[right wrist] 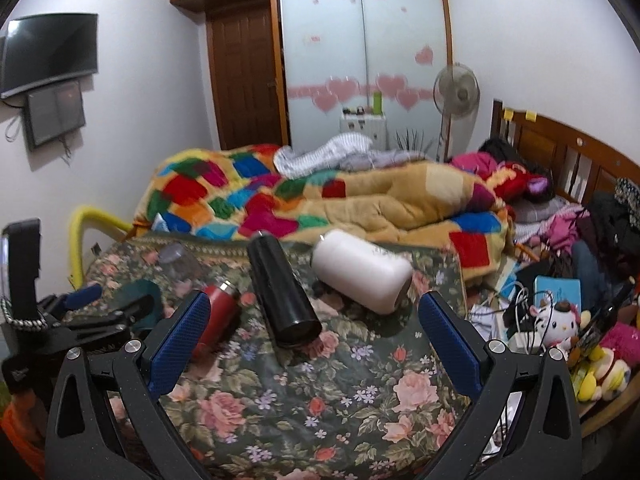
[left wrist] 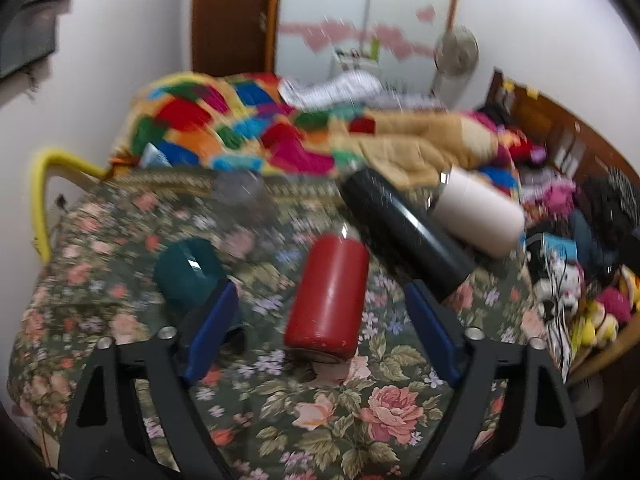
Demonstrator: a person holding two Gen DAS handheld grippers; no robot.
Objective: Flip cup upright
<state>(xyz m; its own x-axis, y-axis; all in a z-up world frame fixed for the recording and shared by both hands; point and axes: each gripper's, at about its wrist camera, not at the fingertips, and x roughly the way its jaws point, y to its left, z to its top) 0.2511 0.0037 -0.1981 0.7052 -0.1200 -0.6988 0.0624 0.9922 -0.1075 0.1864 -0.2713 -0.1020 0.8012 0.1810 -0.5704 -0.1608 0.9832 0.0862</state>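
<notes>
Several cups lie on their sides on the floral bedspread [left wrist: 360,412]. A red cup [left wrist: 330,294] lies between the open fingers of my left gripper [left wrist: 320,296], not touching them. A black tumbler [left wrist: 404,230] and a white cup [left wrist: 478,212] lie beyond it. A teal cup [left wrist: 188,270] lies left, by the left finger. In the right wrist view my right gripper [right wrist: 314,312] is open and empty, with the black tumbler [right wrist: 282,286] between its fingers, the white cup [right wrist: 362,270] right, the red cup [right wrist: 218,314] left. The left gripper [right wrist: 92,308] shows at far left.
A clear glass [right wrist: 178,260] lies at the back left. A patchwork quilt [right wrist: 304,200] is heaped behind the cups. Plush toys and cables [right wrist: 560,320] clutter the right side. A yellow rail [right wrist: 80,236] marks the bed's left edge.
</notes>
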